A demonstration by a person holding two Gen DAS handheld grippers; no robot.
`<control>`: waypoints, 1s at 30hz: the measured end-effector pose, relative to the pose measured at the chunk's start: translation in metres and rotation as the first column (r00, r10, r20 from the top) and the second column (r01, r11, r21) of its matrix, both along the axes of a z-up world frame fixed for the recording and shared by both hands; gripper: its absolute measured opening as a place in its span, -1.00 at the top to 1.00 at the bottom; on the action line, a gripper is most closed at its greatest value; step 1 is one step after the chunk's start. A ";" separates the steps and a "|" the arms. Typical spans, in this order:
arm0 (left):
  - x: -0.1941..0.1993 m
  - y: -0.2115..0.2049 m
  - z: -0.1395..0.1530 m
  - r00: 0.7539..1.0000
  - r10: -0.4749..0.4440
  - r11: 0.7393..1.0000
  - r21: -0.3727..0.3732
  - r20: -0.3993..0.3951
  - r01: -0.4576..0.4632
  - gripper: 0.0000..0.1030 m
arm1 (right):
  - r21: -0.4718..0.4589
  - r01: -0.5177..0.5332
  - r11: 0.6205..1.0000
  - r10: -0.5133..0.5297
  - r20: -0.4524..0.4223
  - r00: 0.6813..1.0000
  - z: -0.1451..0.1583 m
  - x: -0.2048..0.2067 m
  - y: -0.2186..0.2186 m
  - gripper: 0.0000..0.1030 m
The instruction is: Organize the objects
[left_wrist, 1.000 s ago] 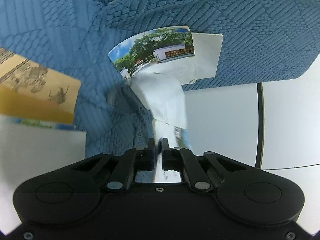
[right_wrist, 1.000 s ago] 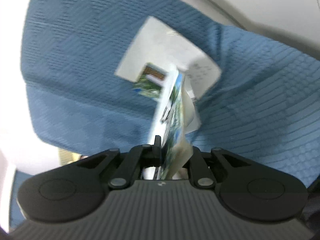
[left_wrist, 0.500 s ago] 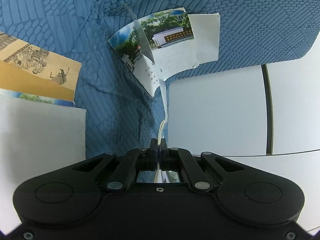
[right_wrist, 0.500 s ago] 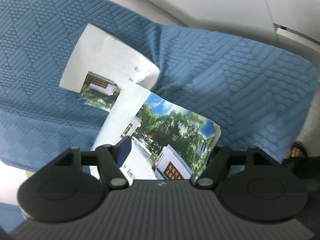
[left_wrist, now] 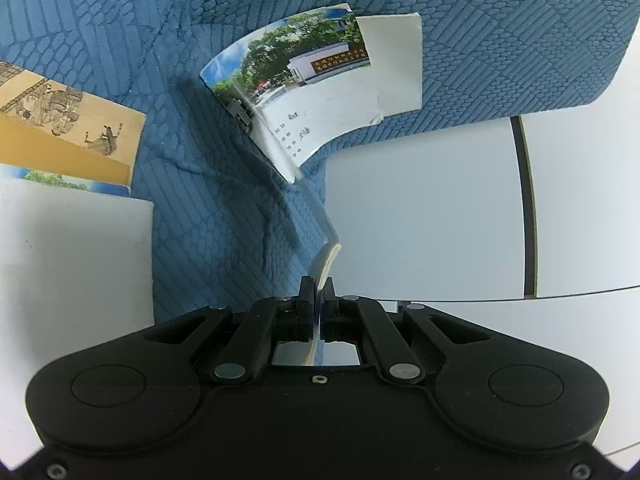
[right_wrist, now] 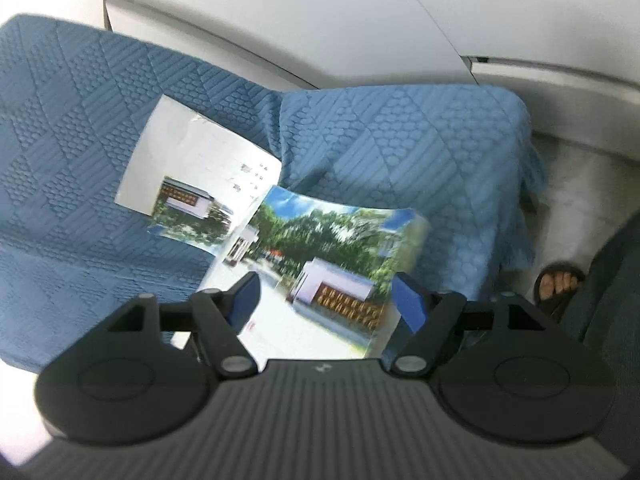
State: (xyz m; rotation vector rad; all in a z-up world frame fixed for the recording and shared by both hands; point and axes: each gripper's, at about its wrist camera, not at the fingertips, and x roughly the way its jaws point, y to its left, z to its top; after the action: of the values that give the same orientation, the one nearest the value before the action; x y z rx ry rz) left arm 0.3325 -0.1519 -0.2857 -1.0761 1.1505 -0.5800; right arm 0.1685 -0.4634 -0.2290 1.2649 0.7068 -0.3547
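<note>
Left claw (left_wrist: 319, 286): clamped tight on edge of open booklet (left_wrist: 304, 92). Booklet extends forward from claw, far cover lying on blue quilted cover (left_wrist: 480, 40).

Right claw (right_wrist: 324, 292): jaws just been opening, now wide; booklet's near cover lies between blue pads (right_wrist: 408, 300), not pressed by them.

Booklet: glossy, cover photo of trees and white building, inner page with lines of writing, pages bowed.
</note>
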 end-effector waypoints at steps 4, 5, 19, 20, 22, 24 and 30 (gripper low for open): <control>-0.002 -0.004 0.001 1.000 -0.010 1.000 0.002 0.002 0.010 0.96 | 0.213 0.037 0.976 -0.049 0.050 0.998 -0.018 -0.017 0.023 -0.61; -0.003 -0.005 0.001 1.000 -0.010 1.000 -0.001 -0.003 0.010 0.96 | 0.276 0.049 0.960 -0.066 0.052 0.996 -0.025 -0.020 0.031 -0.61; -0.013 0.004 0.003 1.000 0.006 0.999 -0.047 -0.030 -0.007 0.94 | 0.561 0.212 0.800 -0.269 0.020 0.963 -0.092 -0.028 0.082 -0.60; -0.014 0.006 0.002 0.999 0.005 0.999 -0.053 -0.037 -0.007 0.94 | 0.557 0.211 0.803 -0.282 0.044 0.958 -0.093 -0.025 0.080 -0.59; -0.014 0.008 0.001 0.999 0.000 0.998 -0.064 -0.047 -0.003 0.94 | 0.530 0.205 0.823 -0.288 0.079 0.954 -0.094 -0.021 0.073 -0.48; -0.015 0.011 0.000 0.999 0.002 0.998 -0.069 -0.048 -0.006 0.93 | 0.511 0.201 0.835 -0.290 0.098 0.952 -0.094 -0.017 0.066 -0.18; -0.011 0.022 0.000 0.998 0.007 0.997 -0.078 -0.057 -0.012 0.87 | 0.407 0.161 0.899 -0.255 0.186 0.949 -0.070 -0.013 0.045 0.80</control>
State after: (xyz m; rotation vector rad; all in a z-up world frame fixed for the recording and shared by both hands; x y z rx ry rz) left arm 0.3210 -0.1303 -0.2853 -1.1703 1.1792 -0.5944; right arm 0.1558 -0.4185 -0.2990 1.7376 0.4467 -0.2386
